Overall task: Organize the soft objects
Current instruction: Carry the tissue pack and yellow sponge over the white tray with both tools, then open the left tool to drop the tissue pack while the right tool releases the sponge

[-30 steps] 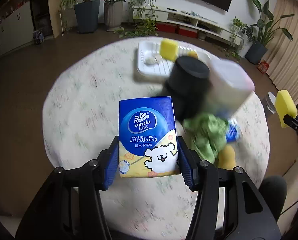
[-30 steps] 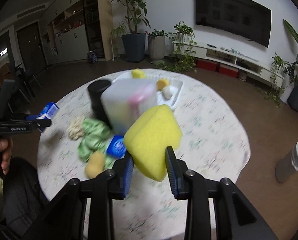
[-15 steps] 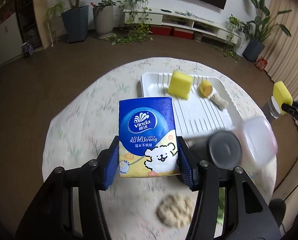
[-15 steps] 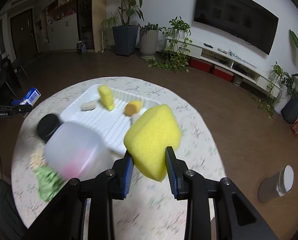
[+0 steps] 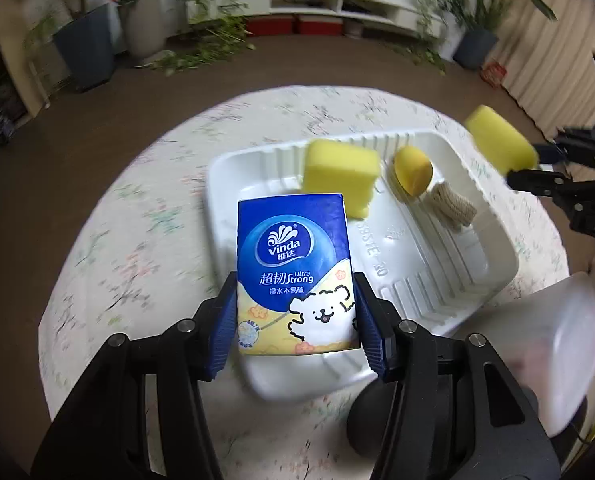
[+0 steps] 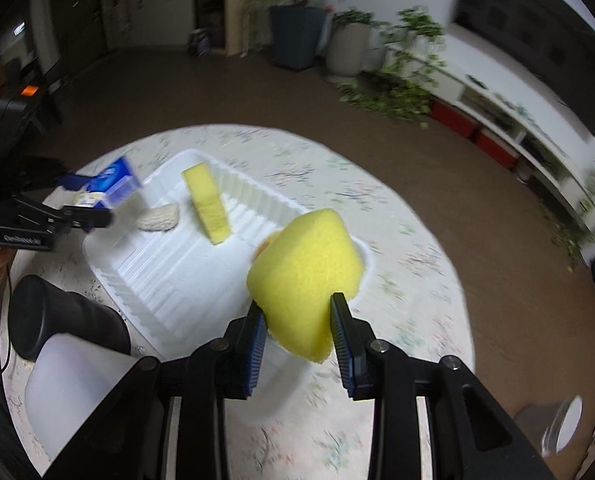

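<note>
My left gripper [image 5: 295, 312] is shut on a blue Vinda tissue pack [image 5: 293, 268] and holds it over the near end of the white ribbed tray [image 5: 497, 248]. My right gripper [image 6: 297, 326] is shut on a yellow sponge [image 6: 305, 276] above the tray's right rim [image 6: 369, 260]. In the tray lie another yellow sponge [image 5: 339, 172], a small orange-yellow soft piece [image 5: 411, 170] and a beige knitted piece [image 5: 449, 208]. The right gripper with its sponge [image 5: 497, 142] shows at the right of the left wrist view. The tissue pack [image 6: 115, 182] shows at the left of the right wrist view.
A round table with a floral cloth [image 5: 137, 240] bears everything. A black cylinder [image 6: 61, 320] and a translucent white container [image 6: 77, 388] stand at the near side of the tray. Potted plants and a low TV shelf stand beyond the table.
Both grippers have moved toward the tray with their loads. The tissue pack is now over the tray's near end and the sponge over its rim. The green cloth has left view.
</note>
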Demonstrator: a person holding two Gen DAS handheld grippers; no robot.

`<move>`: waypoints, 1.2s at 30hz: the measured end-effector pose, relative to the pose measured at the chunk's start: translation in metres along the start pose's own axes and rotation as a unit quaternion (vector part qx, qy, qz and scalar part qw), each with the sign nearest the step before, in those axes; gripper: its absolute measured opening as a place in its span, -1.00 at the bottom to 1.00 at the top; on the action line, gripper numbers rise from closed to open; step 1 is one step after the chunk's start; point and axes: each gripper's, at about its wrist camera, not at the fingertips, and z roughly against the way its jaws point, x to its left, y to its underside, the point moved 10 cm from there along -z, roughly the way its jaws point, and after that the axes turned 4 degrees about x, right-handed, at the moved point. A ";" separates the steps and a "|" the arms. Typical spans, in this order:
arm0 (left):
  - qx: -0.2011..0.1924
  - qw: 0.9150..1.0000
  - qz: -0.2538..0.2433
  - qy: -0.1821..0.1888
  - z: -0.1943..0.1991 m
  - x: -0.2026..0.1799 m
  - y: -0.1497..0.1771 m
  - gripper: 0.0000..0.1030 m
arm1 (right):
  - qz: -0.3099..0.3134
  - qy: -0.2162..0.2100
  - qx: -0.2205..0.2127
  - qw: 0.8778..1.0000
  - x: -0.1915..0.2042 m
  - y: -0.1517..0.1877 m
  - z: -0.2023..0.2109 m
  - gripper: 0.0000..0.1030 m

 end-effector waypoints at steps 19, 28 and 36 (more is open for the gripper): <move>0.024 0.999 -0.024 0.003 -0.040 -0.013 -0.006 0.01 | 0.096 -0.062 0.062 0.992 0.058 -0.006 -0.065 -0.33; 0.017 1.000 -0.017 0.013 -0.039 -0.013 -0.007 0.15 | 0.102 -0.053 0.068 0.991 0.060 -0.005 -0.073 -0.24; 0.011 1.000 -0.007 0.011 -0.034 -0.009 -0.006 0.33 | 0.091 -0.048 0.063 0.993 0.053 -0.005 -0.067 -0.15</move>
